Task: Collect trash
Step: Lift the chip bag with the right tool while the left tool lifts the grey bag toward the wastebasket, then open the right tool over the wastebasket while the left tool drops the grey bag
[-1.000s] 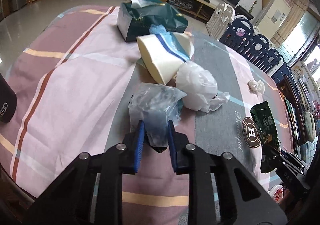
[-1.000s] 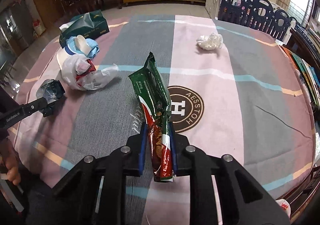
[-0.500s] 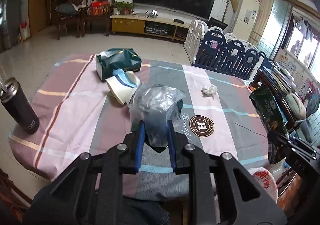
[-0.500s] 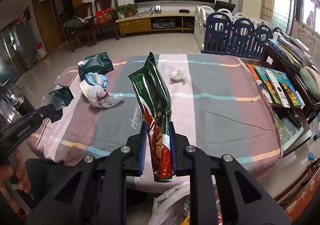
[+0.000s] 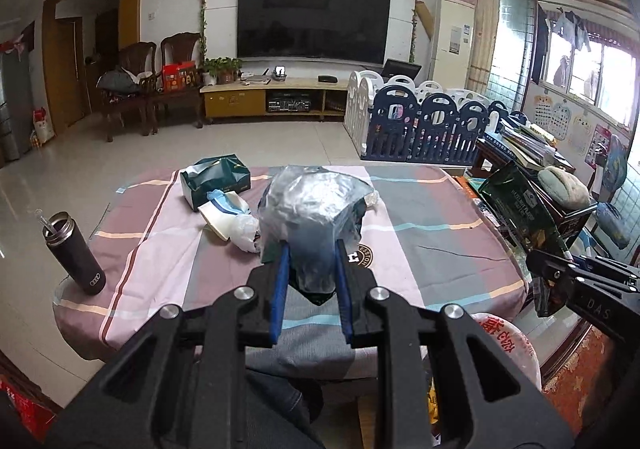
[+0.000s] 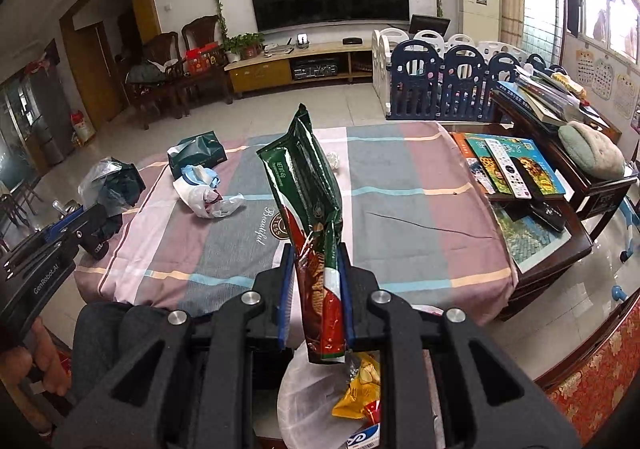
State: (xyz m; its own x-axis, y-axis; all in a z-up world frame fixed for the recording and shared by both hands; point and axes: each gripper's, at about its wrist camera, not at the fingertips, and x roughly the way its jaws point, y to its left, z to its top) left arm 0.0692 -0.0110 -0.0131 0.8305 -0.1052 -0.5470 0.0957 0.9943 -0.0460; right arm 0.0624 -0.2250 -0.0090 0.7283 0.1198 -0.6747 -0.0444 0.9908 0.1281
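Above the near edge of the table [image 6: 400,185], our left gripper [image 5: 310,261] clamps a crumpled clear bag [image 5: 312,205] and our right gripper [image 6: 316,269] pinches the green snack wrapper [image 6: 310,185] upright.

- Crumpled clear bag [image 5: 312,209]: contents dark, not identifiable; hides the table's [image 5: 420,233] round logo and part of the white bag [image 5: 244,227] behind it.
- Green wrapper [image 6: 310,185]: print too small to read; covers part of the white wad [image 6: 333,160] at the far edge.
- Trash bag [image 6: 308,389]: near, cut off by the bottom edge, half hidden behind the right gripper [image 6: 315,289].
- Hand [image 6: 24,365]: cropped at left edge.
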